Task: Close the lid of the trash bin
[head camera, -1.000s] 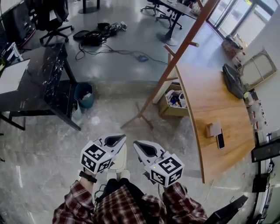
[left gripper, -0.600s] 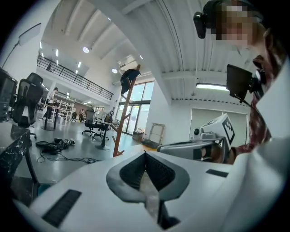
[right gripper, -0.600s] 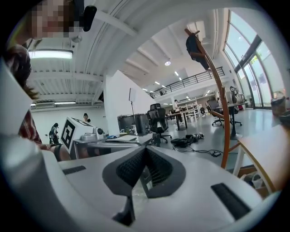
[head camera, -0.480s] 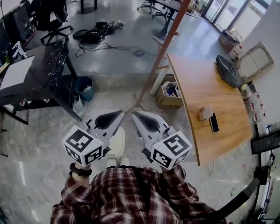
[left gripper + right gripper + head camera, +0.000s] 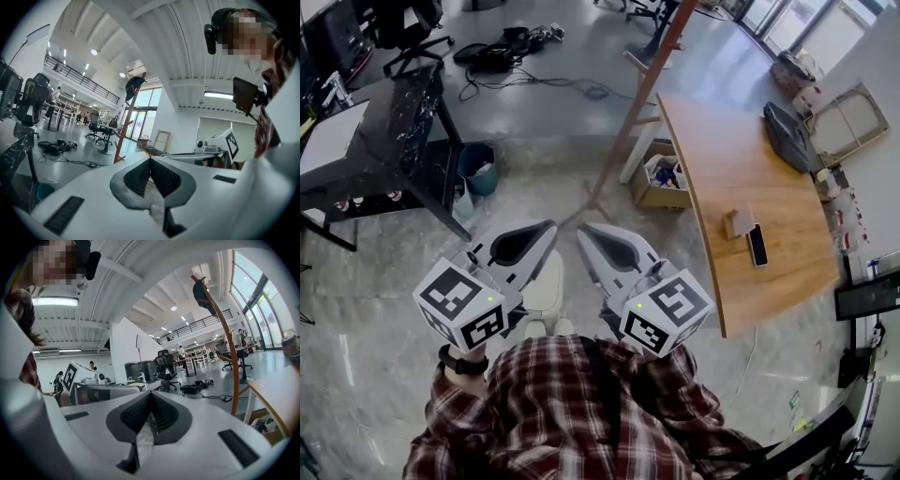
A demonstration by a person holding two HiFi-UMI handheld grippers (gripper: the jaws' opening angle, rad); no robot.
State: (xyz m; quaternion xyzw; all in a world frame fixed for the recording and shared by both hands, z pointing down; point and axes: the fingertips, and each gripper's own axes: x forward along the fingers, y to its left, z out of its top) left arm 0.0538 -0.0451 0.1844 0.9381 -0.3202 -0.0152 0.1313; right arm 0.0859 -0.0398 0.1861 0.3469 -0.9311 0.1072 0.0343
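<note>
My left gripper (image 5: 539, 232) has its jaws pressed together with nothing between them, and its own view shows the ribbed pads meeting at the tip (image 5: 150, 160). My right gripper (image 5: 586, 234) is the same, pads meeting along one seam and pinching nothing (image 5: 150, 395). I hold the two side by side in front of my chest. Their noses point forward and lean in toward each other, and the two marker cubes sit nearest my plaid sleeves. Both gripper cameras look out level across the hall rather than down at the floor.

Directly below the gap between them stands one white trash bin (image 5: 546, 284), just ahead of my shoes. From above I see only a smooth pale top, and I cannot tell how its lid sits. Neither gripper touches it.

A second container, a blue wastebasket (image 5: 475, 169), stands open beside the leg of one black desk (image 5: 403, 141) on my left, well apart from me. To the right runs one long wooden surface (image 5: 741, 187), which carries one phone (image 5: 757, 245), one small tan box (image 5: 737, 222) and one dark bag (image 5: 792, 136). One cardboard box (image 5: 661, 183) of odds and ends sits on the floor against its near end, beside a wooden coat stand (image 5: 628, 131). The floor (image 5: 375, 309) is polished grey stone, with a tangle of cables (image 5: 502, 56) further off
</note>
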